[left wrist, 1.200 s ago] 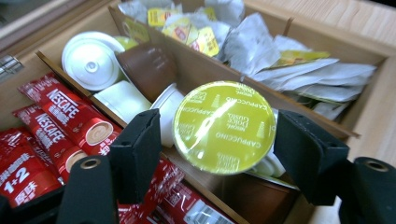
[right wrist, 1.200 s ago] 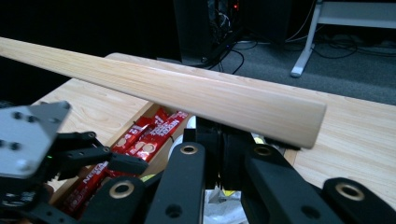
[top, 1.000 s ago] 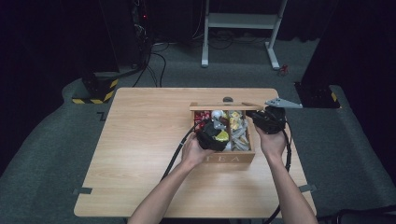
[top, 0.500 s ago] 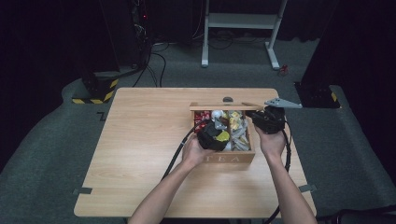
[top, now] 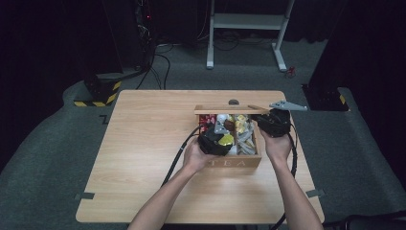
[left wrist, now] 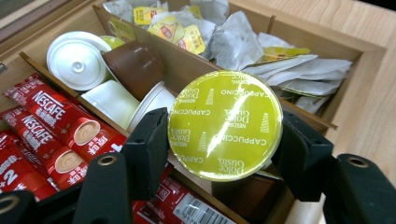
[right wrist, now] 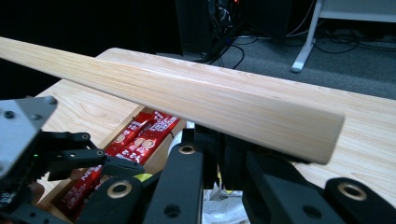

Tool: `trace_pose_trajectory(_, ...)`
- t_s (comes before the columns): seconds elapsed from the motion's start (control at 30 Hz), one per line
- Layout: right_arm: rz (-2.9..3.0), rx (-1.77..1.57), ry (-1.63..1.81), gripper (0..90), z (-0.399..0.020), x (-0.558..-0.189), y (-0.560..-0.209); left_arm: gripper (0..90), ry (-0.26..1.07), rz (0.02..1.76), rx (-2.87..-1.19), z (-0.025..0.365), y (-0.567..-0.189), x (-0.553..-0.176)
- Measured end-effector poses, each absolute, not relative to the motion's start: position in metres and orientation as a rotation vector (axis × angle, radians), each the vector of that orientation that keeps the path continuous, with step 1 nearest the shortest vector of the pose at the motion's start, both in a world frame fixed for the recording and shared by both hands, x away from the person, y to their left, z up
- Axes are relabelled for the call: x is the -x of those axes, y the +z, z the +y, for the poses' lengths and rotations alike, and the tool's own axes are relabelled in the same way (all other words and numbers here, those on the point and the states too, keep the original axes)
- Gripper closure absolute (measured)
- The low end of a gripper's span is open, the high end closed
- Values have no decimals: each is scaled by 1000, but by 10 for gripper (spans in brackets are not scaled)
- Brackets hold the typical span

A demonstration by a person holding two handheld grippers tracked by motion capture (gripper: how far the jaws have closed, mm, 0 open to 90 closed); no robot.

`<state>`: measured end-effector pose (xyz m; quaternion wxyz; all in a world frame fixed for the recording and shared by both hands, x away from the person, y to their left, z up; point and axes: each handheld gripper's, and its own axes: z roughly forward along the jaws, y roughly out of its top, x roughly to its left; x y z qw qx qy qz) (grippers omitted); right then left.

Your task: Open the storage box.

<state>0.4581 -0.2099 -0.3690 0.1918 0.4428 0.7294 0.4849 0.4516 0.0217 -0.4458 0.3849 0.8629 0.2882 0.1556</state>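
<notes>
My left tongs [left wrist: 224,140] are clamped on a capsule [left wrist: 225,125], one pad on each side of its rim, and the jaws have just been closing on it. The capsule is just above the middle row of the tea box [top: 237,163], near the front of it, and I judge it is lifted only a little. My right tongs [right wrist: 219,154] are pressed together on the edge of the lid [right wrist: 187,100] and hold it open.

What could go wrong: the pads hold only the thin rim, so if I tilt the hand or pull up quickly, the capsule may slip and fall among the other capsules [left wrist: 77,60] or onto the red sachets [left wrist: 51,121]. The wooden divider [left wrist: 154,51] is close under it, and a low sideways move may knock the capsule against it. Squeezing harder may bend the foil. If the right tongs lose the lid, it would drop on my left hand [top: 196,158] and on the box.

The capsule has a round foil top, shiny yellow-green, with the word CAPPUCCINO and small cup marks printed in rings. The foil looks flat and not damaged. Its body is under the top and I cannot see it well
</notes>
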Motion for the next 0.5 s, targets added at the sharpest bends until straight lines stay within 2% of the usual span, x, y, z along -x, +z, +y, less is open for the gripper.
trace_pose_trajectory(0.2,2042,-1252,1384,878,-211,-459,-368,401,421,707,-2187,25,-442,-445)
trace_pose_trajectory(0.5,2056,-1286,1389,881,-209,-462,-372,402,387,735,-2152,41,-437,-436)
